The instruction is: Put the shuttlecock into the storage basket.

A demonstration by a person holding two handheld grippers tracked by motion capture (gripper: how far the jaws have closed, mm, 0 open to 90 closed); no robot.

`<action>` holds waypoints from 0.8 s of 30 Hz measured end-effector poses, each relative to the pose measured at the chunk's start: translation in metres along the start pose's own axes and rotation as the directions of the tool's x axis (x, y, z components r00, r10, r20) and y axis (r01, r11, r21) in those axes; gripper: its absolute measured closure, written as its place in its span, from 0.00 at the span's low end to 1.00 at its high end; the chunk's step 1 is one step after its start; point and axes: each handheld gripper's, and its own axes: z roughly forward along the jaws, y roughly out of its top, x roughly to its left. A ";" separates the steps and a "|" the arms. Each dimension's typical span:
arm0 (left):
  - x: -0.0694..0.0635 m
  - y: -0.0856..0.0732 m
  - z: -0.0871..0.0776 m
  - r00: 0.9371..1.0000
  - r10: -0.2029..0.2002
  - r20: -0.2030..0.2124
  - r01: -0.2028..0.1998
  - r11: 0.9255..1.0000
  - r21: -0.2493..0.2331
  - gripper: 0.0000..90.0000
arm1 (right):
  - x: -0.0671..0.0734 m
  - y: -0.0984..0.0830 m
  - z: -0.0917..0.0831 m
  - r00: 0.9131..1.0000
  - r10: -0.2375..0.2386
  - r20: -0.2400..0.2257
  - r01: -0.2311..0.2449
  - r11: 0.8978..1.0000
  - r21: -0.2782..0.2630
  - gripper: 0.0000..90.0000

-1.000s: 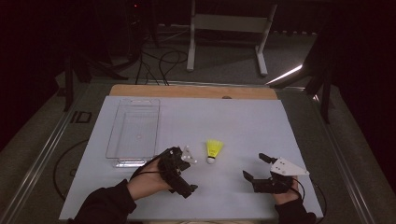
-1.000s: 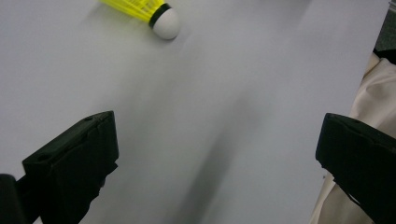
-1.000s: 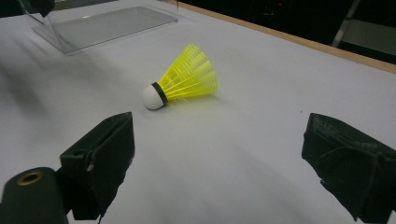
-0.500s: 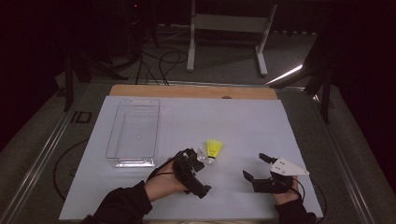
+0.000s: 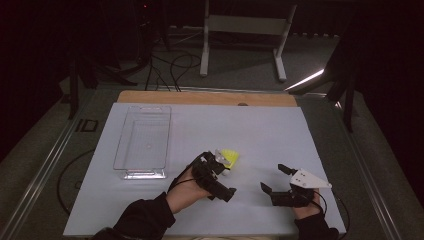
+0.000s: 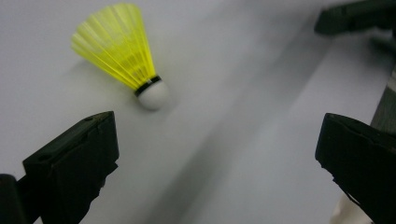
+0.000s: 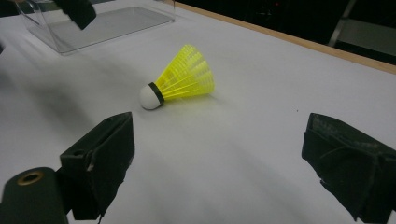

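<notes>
Clear tray sat on white surface at left, nothing visible inside. Left hand-held gripper hovered just short of yellow shuttlecock, jaws spread wide, holding nothing. Shuttlecock lay on its side mid-surface, cork toward person. Right hand-held gripper rested well apart, jaws wide, also holding nothing. Step judged: approach for grasp. Next move likely: bracket shuttlecock near cork, close gently on fragile skirt.

A dim recording lab or studio: the desk, wood-edged and covered in plain white sheeting, stands on grey carpet, with black cables looping over the floor behind it, a white metal stand beyond them, and dark equipment frames to the desk's right.
</notes>
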 end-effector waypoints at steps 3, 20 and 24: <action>0.004 0.005 -0.001 0.998 -0.054 -0.018 0.054 0.998 -0.036 0.00 | 0.000 0.000 0.000 1.000 0.000 0.000 0.000 1.000 0.001 0.11; 0.008 0.024 0.017 0.969 -0.199 -0.147 0.183 0.977 -0.112 0.00 | -0.001 0.000 -0.001 1.000 0.007 0.007 -0.007 1.000 -0.002 0.11; 0.011 0.025 0.027 0.961 -0.243 -0.135 0.234 0.969 -0.079 0.00 | -0.002 -0.001 -0.001 1.000 0.012 0.012 -0.012 1.000 -0.002 0.11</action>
